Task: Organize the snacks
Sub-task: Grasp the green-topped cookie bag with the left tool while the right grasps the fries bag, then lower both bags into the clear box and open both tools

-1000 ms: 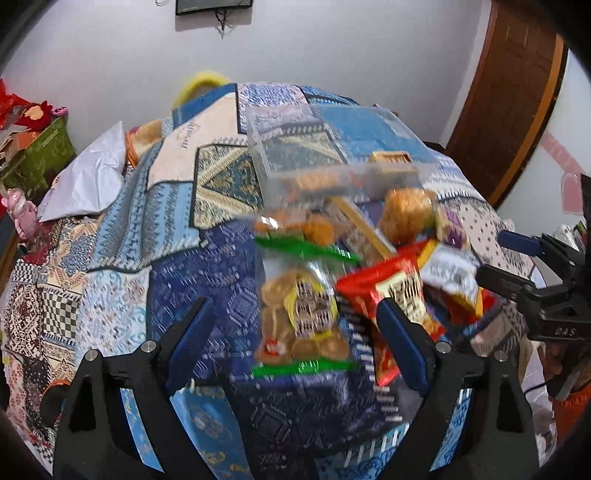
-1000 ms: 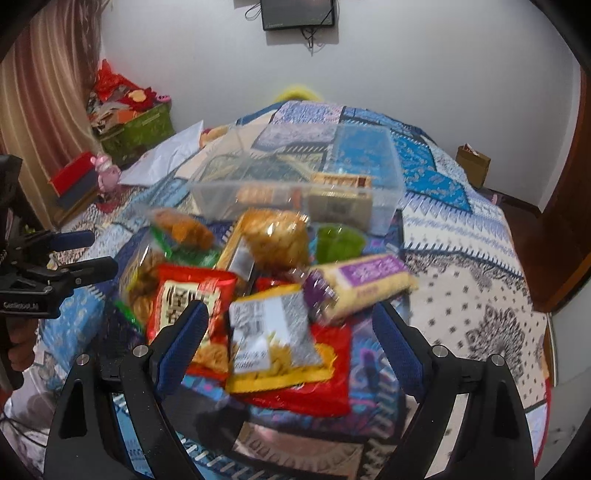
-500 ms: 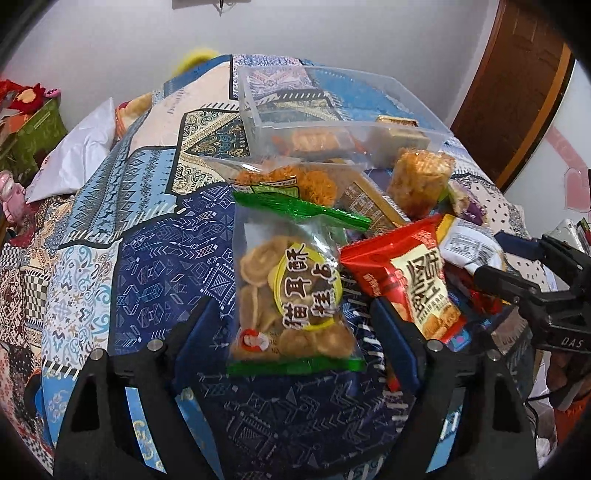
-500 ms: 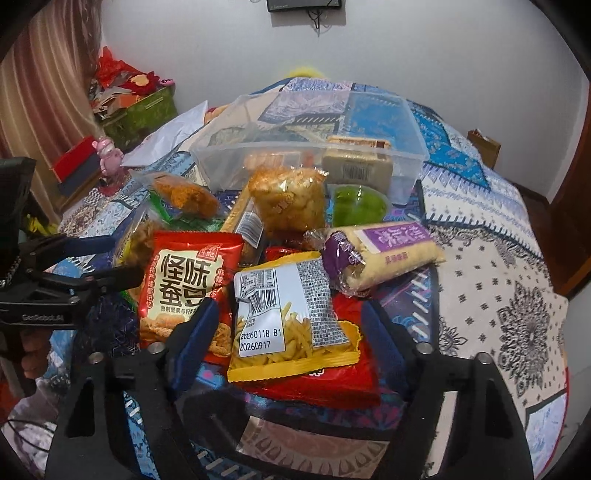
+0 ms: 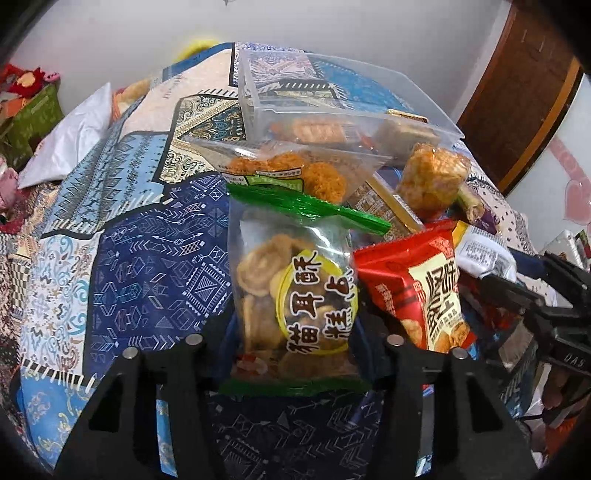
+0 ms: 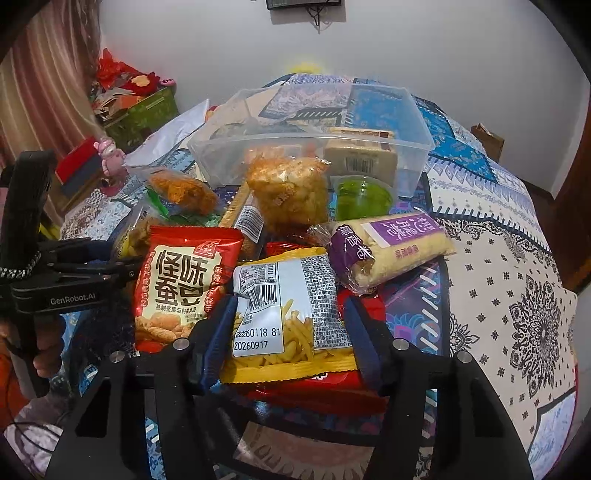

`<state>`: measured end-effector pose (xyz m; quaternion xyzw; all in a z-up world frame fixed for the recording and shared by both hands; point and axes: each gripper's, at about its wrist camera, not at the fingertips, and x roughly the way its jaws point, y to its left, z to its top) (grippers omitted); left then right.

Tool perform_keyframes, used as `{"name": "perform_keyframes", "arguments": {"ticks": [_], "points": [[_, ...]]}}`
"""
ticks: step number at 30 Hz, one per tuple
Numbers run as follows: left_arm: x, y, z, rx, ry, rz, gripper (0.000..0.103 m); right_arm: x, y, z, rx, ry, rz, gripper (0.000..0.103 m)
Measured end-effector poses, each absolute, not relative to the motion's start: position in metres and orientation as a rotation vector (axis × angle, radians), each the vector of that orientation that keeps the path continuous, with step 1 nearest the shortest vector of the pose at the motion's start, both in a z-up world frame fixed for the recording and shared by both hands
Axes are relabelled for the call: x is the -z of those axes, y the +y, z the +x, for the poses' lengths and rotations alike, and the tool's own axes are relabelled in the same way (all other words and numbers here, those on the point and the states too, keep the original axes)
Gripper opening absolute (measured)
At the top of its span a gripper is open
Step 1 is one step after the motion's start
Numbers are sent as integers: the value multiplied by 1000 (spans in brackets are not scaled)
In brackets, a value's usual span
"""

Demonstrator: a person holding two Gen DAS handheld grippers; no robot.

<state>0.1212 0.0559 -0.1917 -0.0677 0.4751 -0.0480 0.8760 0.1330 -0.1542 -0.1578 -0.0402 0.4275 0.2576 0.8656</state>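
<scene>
2 grippers, jaws just closing, pinch packets on the bedspread [image 5: 122, 280]: left gripper [image 5: 295, 354] a biscuit bag [image 5: 291, 295], right gripper [image 6: 284, 332] a yellow fries packet [image 6: 280, 317]; slick film could slip short of the clear bin [image 6: 406, 122].

a bed under a blue patchwork quilt [image 5: 155, 266] fills the room. plain white walls [image 6: 424, 44] stand behind it, a brown wooden door [image 5: 524, 92] to one side, a striped curtain [image 6: 44, 92] and a wall-mounted screen [image 6: 304, 3] opposite.
</scene>
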Motion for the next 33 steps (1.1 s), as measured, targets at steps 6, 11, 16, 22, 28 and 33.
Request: {"name": "perform_keyframes", "arguments": {"ticks": [6,11,16,22,28,33], "points": [[184,57,105,91,989,-139,48,153,-160,130,-560,896,-42,51],[176,59,93,85,974,-142,47,145,-161,125,-575,878,-35,50],[161,61,84,69,935,-136,46,134,-162,120,-581,846,-29,49],[137,63,80,64,872,-127,46,116,-167,120,-574,792,-15,49],[119,63,87,74,826,-139,46,102,-172,130,-551,748,-1,49],[105,60,102,84,795,-137,46,89,-176,144,-529,710,11,49]]}}
